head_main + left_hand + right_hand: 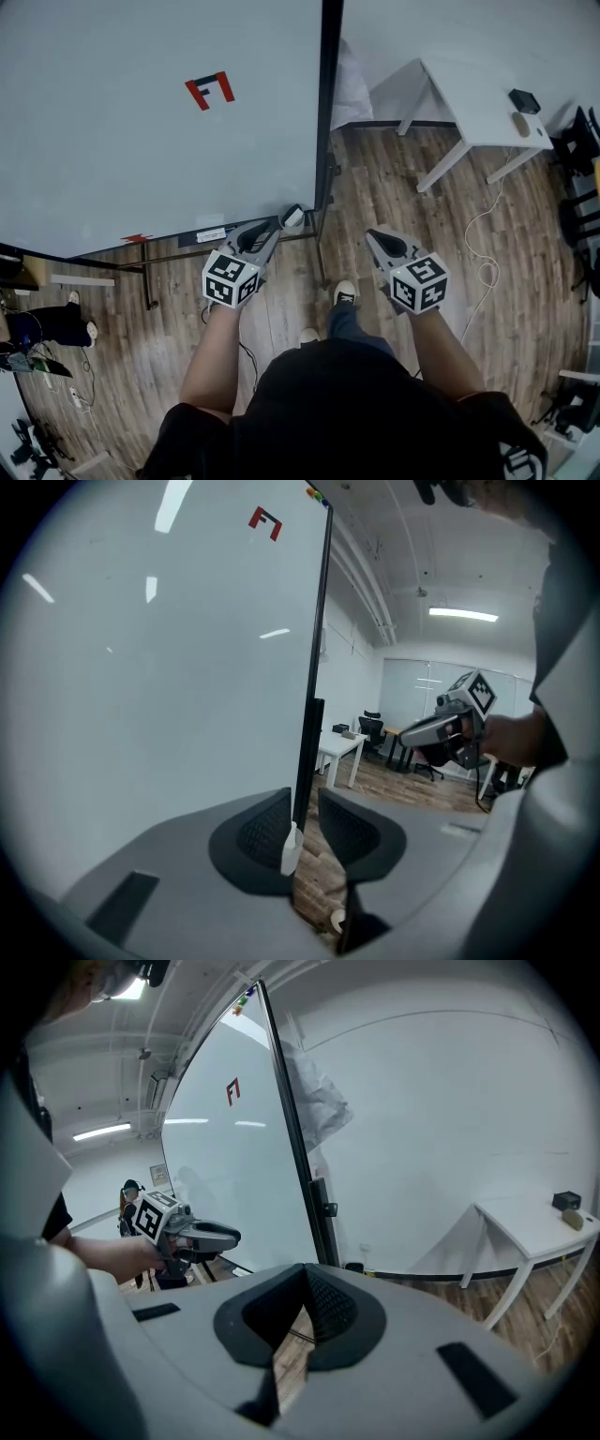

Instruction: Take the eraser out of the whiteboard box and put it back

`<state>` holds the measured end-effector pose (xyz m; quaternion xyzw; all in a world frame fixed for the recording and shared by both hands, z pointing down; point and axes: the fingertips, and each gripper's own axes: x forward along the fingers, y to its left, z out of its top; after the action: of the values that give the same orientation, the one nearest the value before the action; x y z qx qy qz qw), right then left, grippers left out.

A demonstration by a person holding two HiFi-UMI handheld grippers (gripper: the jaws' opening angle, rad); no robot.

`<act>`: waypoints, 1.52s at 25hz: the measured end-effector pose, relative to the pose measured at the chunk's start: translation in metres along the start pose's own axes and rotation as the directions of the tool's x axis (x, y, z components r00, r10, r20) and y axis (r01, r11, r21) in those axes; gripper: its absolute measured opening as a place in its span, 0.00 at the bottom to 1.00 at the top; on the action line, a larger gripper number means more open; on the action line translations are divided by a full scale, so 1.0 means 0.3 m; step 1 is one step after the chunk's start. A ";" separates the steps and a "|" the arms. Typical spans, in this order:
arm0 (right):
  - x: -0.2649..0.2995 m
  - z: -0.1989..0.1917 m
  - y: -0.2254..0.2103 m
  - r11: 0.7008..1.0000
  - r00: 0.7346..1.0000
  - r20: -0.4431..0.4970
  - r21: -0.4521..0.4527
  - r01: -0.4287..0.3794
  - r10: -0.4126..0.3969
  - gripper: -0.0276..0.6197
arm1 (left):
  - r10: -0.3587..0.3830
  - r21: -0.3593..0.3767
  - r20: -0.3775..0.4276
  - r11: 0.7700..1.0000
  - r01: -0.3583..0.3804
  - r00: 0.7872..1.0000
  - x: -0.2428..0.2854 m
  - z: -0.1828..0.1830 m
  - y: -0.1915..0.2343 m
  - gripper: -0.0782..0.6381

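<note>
The whiteboard [141,141] fills the upper left of the head view. The left gripper [285,221] sits at its lower right corner, above the wood floor [412,197]. Its jaws stand partly apart, and a small white piece, likely the eraser [294,217], lies against one pad only, so nothing is clamped. I cannot make out the box itself. The right gripper [373,234] hangs well apart from the board, closed and empty.

The risk I see is that the eraser, unpinched, could slip off and fall to the floor if it is not seated. A nudge against the dark frame [328,103] could cause that.

Only the left gripper view shows the gap and the piece on the left pad. Only the head view places that gripper at the board's corner. The right gripper view alone confirms its own tips meet.
</note>
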<state>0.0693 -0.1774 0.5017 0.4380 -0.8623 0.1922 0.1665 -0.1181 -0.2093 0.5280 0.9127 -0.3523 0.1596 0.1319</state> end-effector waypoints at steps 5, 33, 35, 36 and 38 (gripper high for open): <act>0.012 -0.025 -0.033 1.000 1.000 -0.014 0.012 -0.005 0.005 0.03 | -0.010 -0.008 -0.036 1.000 0.009 0.999 0.073 -0.034 0.004 0.25; 0.079 -0.182 -0.162 0.999 0.992 -0.121 0.028 -0.041 0.044 0.03 | 0.052 0.028 -0.218 0.998 -0.047 0.975 0.352 -0.237 0.067 0.37; 0.083 -0.192 -0.162 0.998 0.990 -0.128 0.030 -0.048 0.051 0.03 | 0.070 0.055 -0.225 0.997 -0.059 0.972 0.362 -0.243 0.074 0.37; 0.086 -0.196 -0.162 0.998 0.990 -0.132 0.030 -0.052 0.055 0.03 | 0.073 0.059 -0.229 0.996 -0.061 0.971 0.368 -0.247 0.077 0.37; 0.091 -0.205 -0.160 0.998 0.988 -0.138 0.031 -0.059 0.062 0.03 | 0.072 0.054 -0.236 0.997 -0.062 0.969 0.379 -0.257 0.083 0.37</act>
<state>0.1007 -0.1930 0.5766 0.3994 -0.8588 0.2387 0.2144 -0.0709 -0.2682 0.6453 0.8775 -0.3608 0.2799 0.1466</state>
